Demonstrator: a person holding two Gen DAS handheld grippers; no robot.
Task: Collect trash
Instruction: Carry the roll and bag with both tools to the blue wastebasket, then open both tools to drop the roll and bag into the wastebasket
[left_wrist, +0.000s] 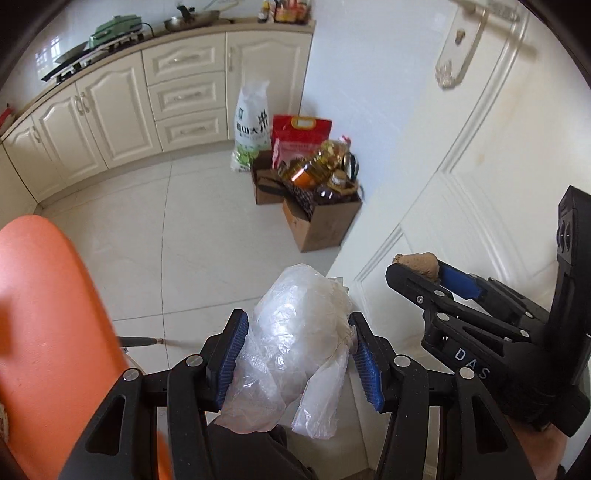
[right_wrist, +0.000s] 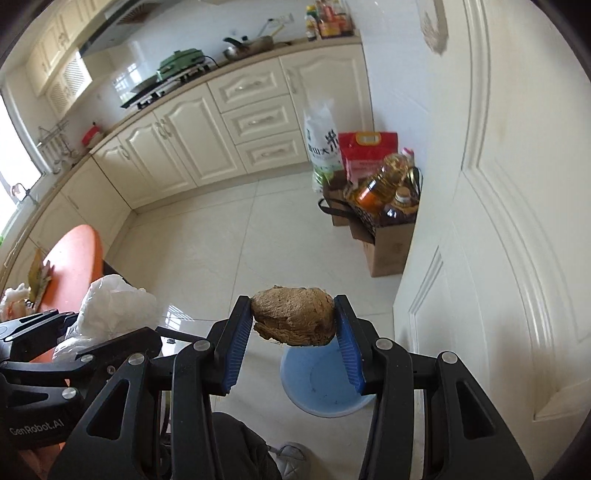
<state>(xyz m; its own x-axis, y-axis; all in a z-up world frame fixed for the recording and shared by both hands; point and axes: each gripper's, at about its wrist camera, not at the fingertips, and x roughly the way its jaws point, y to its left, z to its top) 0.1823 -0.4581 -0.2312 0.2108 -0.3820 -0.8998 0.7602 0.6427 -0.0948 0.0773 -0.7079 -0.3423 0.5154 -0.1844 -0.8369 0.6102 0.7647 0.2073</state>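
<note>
A white-tiled kitchen floor (right_wrist: 207, 240) runs back to cream cabinets (right_wrist: 173, 147) under a bench (right_wrist: 192, 75) carrying a green appliance (right_wrist: 181, 61) and a metal pan (right_wrist: 247, 46) at about 11 to 12 o'clock in the right wrist view. At 9 o'clock stands an orange rounded chair back (left_wrist: 48, 325). The left gripper (left_wrist: 299, 354) is held up in the air, its blue-padded fingers (left_wrist: 231, 354) pinching a crumpled clear plastic bag (left_wrist: 295, 347) between them. At 1 o'clock, brown cardboard boxes (left_wrist: 321, 225) hold oil bottles (left_wrist: 314, 162), beside a white rice sack (left_wrist: 253, 129) and a red bag (left_wrist: 301, 134). The right gripper (right_wrist: 293, 321) has its fingers (right_wrist: 349, 341) clamped on a brown fibrous lump of trash (right_wrist: 293, 317), held above a round light-blue plastic bin (right_wrist: 325, 384) on the floor at 6 o'clock. At 3 o'clock is a white panelled door (right_wrist: 498, 229).
</note>
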